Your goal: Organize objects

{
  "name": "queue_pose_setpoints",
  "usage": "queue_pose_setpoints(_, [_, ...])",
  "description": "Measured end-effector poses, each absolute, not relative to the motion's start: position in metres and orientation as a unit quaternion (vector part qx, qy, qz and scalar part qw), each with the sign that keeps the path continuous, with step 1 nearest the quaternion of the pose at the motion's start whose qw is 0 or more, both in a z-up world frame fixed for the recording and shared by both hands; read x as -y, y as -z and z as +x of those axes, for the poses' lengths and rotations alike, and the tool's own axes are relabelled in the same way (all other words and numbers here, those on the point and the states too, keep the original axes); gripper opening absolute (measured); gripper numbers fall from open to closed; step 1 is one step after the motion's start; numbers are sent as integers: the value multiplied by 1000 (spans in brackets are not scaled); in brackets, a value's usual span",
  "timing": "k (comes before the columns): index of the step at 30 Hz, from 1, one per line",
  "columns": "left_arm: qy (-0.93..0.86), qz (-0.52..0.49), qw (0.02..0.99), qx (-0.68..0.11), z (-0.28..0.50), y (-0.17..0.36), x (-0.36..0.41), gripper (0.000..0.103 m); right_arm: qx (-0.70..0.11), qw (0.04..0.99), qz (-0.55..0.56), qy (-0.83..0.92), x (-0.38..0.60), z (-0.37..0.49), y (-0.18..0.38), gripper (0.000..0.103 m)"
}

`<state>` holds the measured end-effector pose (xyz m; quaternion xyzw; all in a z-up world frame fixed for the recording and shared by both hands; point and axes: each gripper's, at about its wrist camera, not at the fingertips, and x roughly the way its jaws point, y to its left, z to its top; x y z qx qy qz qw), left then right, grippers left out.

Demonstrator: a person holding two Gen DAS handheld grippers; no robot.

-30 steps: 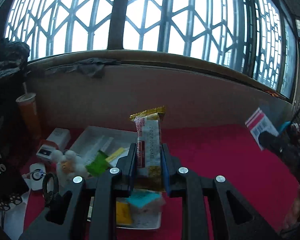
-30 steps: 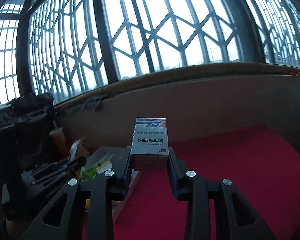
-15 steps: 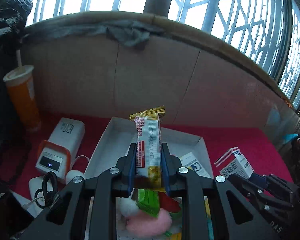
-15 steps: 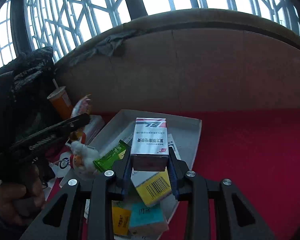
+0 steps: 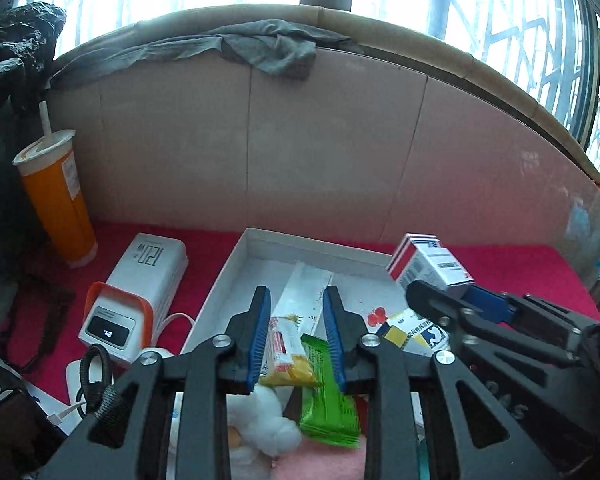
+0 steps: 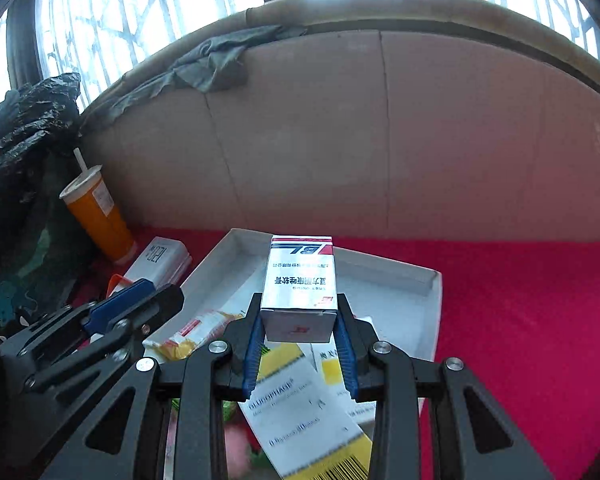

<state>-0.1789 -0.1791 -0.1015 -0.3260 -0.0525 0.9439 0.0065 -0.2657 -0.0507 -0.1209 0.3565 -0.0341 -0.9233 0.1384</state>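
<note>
— What do I hold?
— My right hand-held gripper (image 6: 299,344) clamps one medicine box (image 6: 299,284) above the white tray (image 6: 428,280); my left hand-held gripper's (image 5: 296,334) jaws are opening, one snack bar (image 5: 286,350) lying below, inside the tray.

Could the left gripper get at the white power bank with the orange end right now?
Probably yes: the left gripper, jaws opening with a red-and-yellow snack bar loose between them, has a clear path to the power bank lying uncovered beside the white tray.
</note>
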Motion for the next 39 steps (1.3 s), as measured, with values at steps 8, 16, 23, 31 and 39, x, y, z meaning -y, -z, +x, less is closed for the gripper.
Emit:
queue_pose_setpoints(8, [-950, -301, -37, 80, -166, 86, 193, 74, 43, 138, 337, 930, 41, -257, 117, 49])
queue_pose_setpoints(16, [-956, -271, -74, 85, -142, 66, 192, 97, 60, 133, 310, 940, 18, -228, 96, 66])
queue_pose_setpoints(23, [-962, -248, -92, 66, -119, 50, 180, 98, 44, 135, 274, 951, 6, -194, 78, 84])
queue_pose_setpoints(31, [-967, -228, -93, 62, -91, 38, 166, 98, 24, 136, 239, 961, -1, -156, 64, 94])
queue_pose_setpoints(39, [-967, -226, -95, 67, -64, 29, 150, 98, 26, 123, 212, 969, -20, -119, 57, 96])
